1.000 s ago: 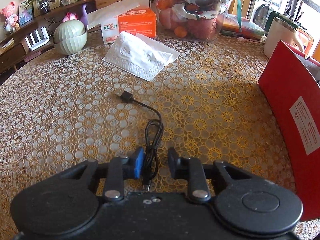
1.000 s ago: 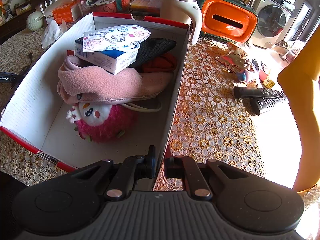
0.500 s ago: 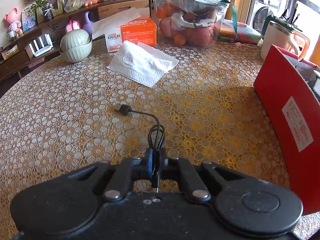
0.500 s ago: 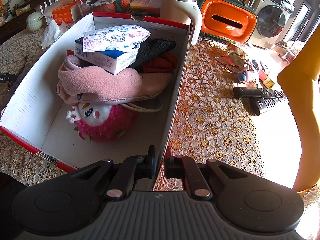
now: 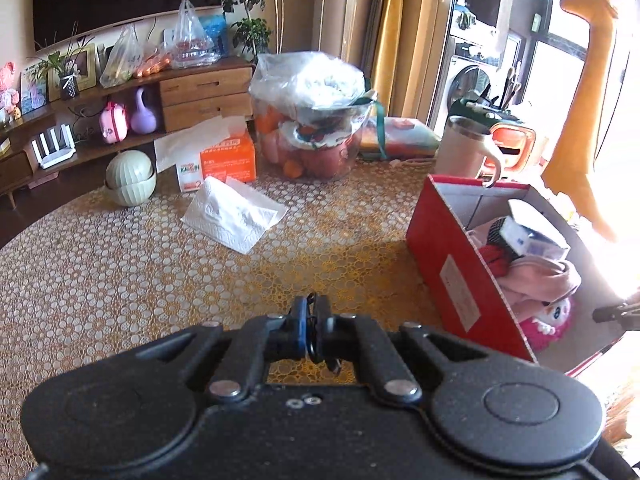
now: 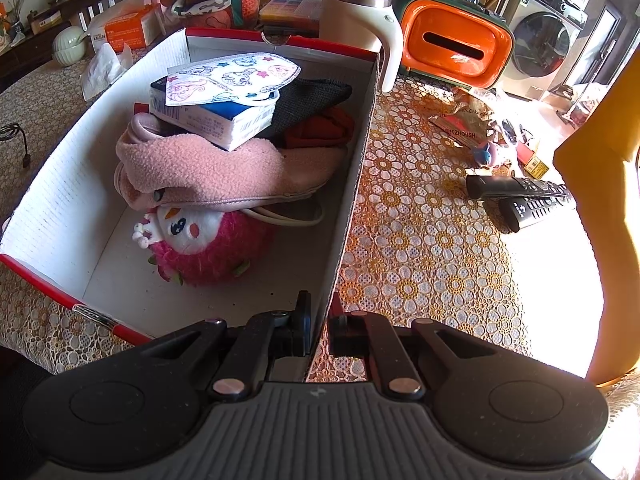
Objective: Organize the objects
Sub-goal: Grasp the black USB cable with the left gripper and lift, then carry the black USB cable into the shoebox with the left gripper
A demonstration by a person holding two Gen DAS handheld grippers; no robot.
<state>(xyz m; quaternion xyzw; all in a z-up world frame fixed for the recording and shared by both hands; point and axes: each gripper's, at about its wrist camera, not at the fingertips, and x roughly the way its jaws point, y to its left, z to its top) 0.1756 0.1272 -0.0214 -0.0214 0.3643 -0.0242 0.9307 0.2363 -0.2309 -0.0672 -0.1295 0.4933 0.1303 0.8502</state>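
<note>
Left tool (image 5: 311,326) pinching black cable (image 5: 314,340), right tool (image 6: 320,326) gripping box wall (image 6: 352,200)

Harsh right-side sun glare, fisheye-warped edges

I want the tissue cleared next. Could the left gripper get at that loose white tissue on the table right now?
Probably not yet: the left gripper has its jaws shut on the black cable. The way to the tissue over the tablecloth looks free.

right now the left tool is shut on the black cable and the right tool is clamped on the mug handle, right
Not quite. The right tool is clamped on the red box's side wall, not the mug, as the right wrist view shows. The left tool is shut on the black cable.
</note>
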